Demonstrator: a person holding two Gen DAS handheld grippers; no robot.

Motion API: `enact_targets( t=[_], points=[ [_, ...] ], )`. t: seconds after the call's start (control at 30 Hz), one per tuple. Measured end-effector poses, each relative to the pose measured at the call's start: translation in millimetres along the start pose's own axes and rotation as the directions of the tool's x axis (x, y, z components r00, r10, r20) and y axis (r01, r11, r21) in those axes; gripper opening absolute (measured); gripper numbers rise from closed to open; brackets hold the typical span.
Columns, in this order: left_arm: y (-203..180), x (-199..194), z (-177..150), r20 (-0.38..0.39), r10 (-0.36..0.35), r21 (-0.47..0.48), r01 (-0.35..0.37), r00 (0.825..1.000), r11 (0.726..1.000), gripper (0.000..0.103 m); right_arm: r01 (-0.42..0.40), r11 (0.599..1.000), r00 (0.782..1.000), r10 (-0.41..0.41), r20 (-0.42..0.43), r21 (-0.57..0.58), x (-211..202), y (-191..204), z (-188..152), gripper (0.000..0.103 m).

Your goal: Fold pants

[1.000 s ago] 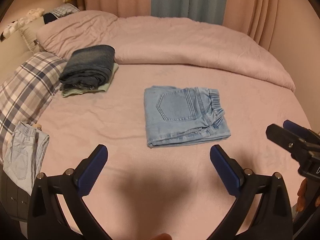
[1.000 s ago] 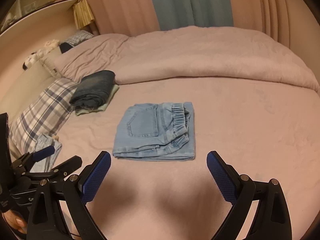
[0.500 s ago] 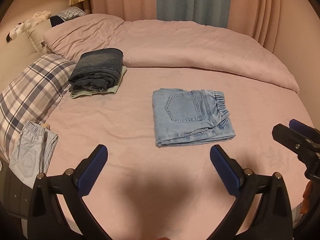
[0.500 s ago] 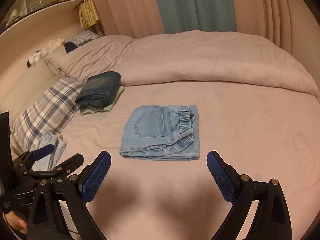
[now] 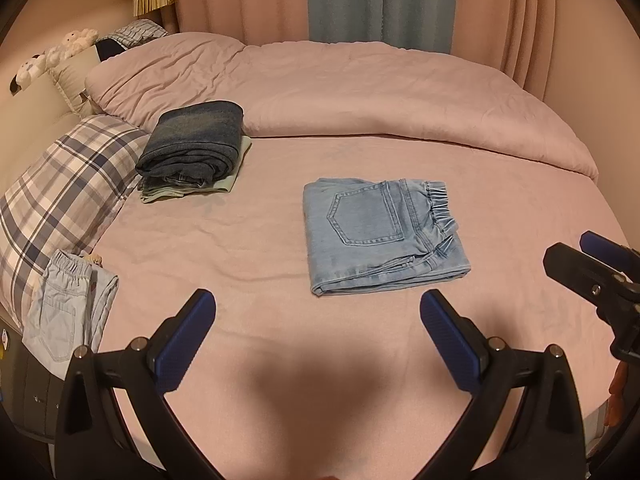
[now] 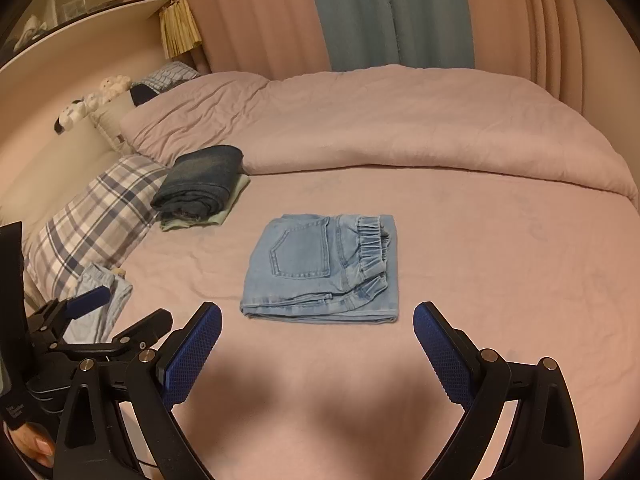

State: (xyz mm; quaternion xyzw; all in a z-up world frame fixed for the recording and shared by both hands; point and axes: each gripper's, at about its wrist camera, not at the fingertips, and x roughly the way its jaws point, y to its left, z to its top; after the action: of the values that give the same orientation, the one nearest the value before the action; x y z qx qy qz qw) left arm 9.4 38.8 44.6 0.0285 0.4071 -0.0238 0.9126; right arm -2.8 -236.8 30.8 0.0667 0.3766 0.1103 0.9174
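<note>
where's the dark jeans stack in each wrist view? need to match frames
Left wrist: dark jeans stack upper left, on a pale green garment, beside the plaid pillow.
Right wrist: same stack left of centre, above the folded light-blue jeans.
Shared landmark: the plaid pillow, left of the stack in both views.

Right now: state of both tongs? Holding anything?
Left tongs: open, empty, hanging short of the folded light-blue jeans.
Right tongs: open, empty, also hanging short of the jeans.
</note>
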Motion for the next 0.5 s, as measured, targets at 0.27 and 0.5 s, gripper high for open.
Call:
enact_targets(
  t=[0.27, 0.5],
  points=[
    [0.6, 0.5, 1.8, 0.005, 0.006, 0.005, -0.006, 1.000, 1.000, 0.102, -0.001, 1.000, 1.000, 0.001, 0.000, -0.001, -0.5, 1.0, 0.1, 0.097],
    [1.4, 0.9, 2.9, 0.004, 0.004, 0.007, -0.004, 1.000, 1.000, 0.102, -0.001, 1.000, 1.000, 0.001, 0.001, -0.002, -0.6, 1.8, -0.6, 0.097]
  ],
)
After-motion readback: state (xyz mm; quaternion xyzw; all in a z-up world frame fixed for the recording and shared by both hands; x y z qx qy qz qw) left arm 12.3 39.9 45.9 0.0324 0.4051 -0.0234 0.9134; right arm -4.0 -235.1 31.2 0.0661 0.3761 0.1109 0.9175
